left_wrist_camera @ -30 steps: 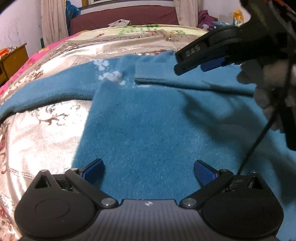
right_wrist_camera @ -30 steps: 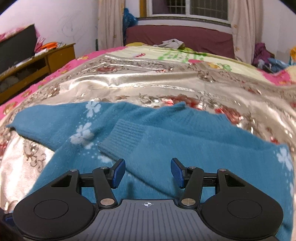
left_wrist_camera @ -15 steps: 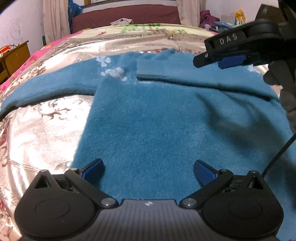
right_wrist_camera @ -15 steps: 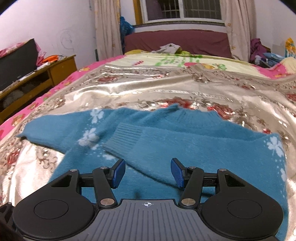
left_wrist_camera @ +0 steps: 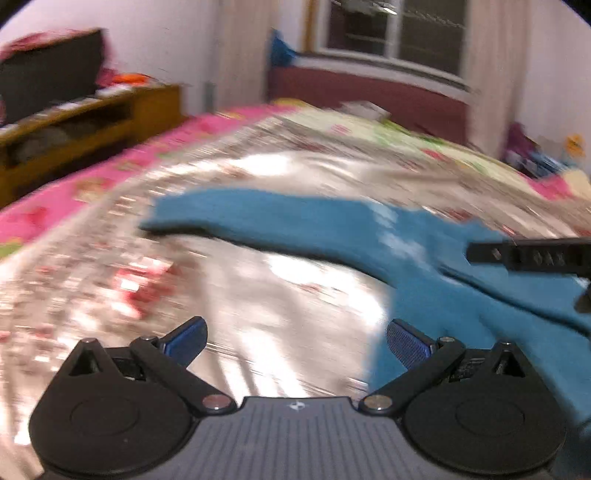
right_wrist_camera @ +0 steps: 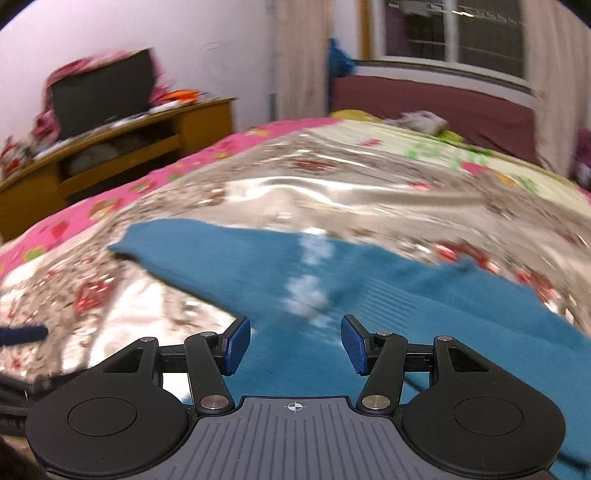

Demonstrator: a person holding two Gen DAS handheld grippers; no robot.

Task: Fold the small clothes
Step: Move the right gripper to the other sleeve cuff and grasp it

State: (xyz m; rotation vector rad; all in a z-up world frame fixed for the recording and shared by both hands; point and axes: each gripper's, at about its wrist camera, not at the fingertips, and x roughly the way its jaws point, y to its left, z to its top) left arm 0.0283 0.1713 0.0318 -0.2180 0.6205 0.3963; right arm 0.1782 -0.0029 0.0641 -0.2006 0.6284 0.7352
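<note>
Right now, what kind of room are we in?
Most likely a bedroom. A blue sweater lies on a big bed with a shiny flowered cover. There's a curtained window at the far end, and a wooden cabinet beside the bed.

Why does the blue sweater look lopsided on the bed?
One sleeve of the sweater sticks straight out over the shiny blanket, while the other sleeve's cuff lies across its front. It is only half folded.

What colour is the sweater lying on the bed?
The sweater is teal blue with small white flower marks, seen best in the right wrist view.
</note>
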